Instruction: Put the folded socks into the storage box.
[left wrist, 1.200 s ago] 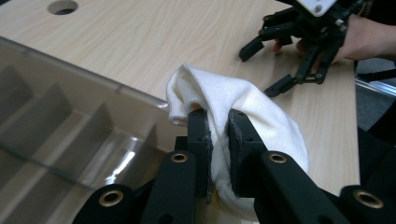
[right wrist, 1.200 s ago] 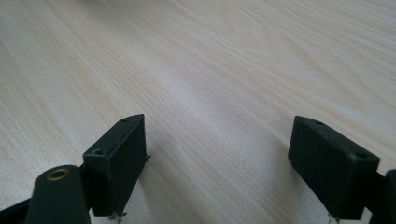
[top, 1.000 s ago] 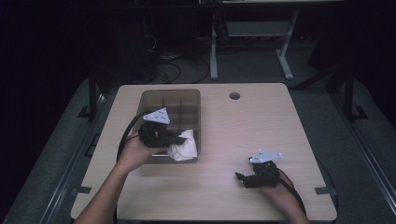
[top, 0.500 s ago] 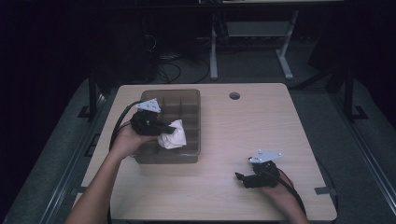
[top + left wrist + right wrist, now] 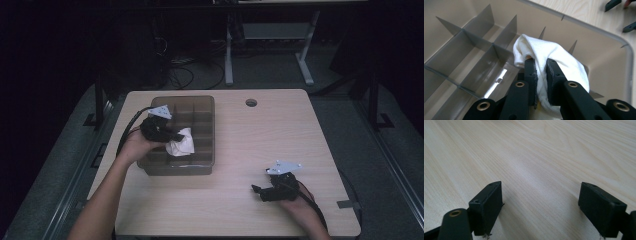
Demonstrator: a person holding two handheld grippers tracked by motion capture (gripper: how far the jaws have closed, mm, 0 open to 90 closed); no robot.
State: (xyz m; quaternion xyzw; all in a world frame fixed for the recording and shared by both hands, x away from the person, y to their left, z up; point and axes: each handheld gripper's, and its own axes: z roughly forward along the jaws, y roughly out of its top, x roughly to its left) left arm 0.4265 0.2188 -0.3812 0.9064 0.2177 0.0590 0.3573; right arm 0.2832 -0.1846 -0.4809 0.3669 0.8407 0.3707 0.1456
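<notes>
left tool point(image 5: 540, 72): clamped on white cloth point(image 5: 554, 56), over divided tray point(image 5: 207, 165) | right tool point(image 5: 549, 202): wide open, empty, on tabletop point(image 5: 544, 150) | risk: cloth may snag on dividers point(image 5: 484, 47), bunching across compartments

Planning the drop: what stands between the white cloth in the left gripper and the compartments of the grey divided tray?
Nothing visible. The left gripper holds the white cloth just above the grey divided tray; the compartments below look empty.
</notes>
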